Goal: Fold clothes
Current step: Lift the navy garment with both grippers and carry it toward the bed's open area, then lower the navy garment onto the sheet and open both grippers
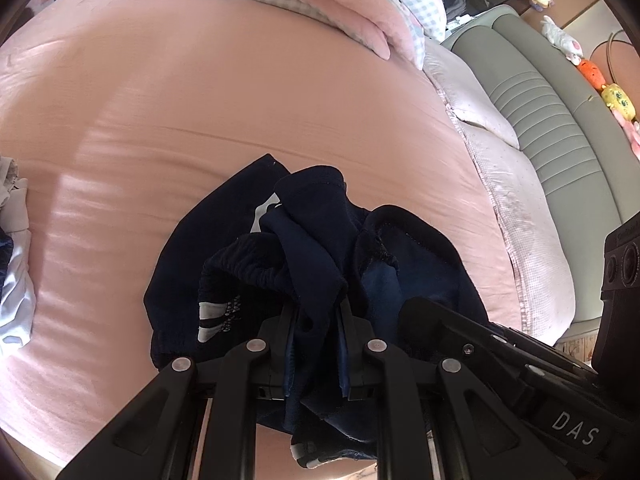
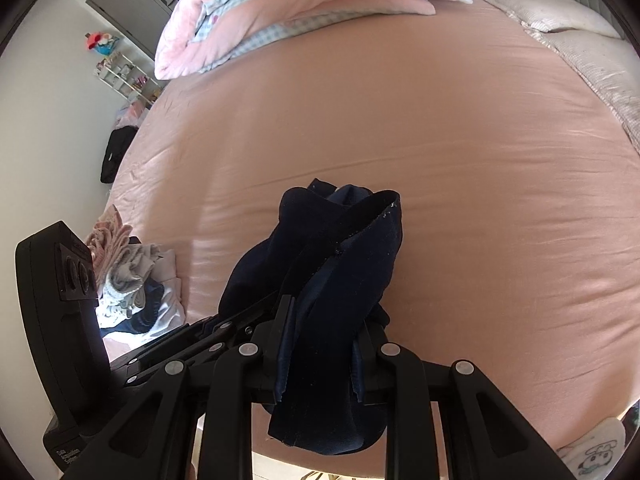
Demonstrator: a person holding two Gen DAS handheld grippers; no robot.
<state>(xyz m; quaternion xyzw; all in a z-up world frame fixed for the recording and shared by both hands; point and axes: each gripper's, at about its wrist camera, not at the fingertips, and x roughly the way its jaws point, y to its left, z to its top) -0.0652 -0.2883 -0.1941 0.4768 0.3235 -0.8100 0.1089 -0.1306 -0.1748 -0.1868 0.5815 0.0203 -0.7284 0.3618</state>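
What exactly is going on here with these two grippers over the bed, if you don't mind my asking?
A person is folding laundry with two handheld grippers. The left gripper and the right gripper are each shut on a bunched dark navy garment with white stripes, held above the pink bedsheet. It is crumpled, not yet spread or folded. A pile of other mixed clothes waits at the bed's edge, and a pink-and-checked folded quilt lies at the far side.

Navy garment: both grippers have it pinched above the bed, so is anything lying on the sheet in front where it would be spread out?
Nothing visible does. The navy garment is clamped in the left gripper and the right gripper, and the pink sheet ahead is bare. The clothes pile and folded quilt lie off at the edges.
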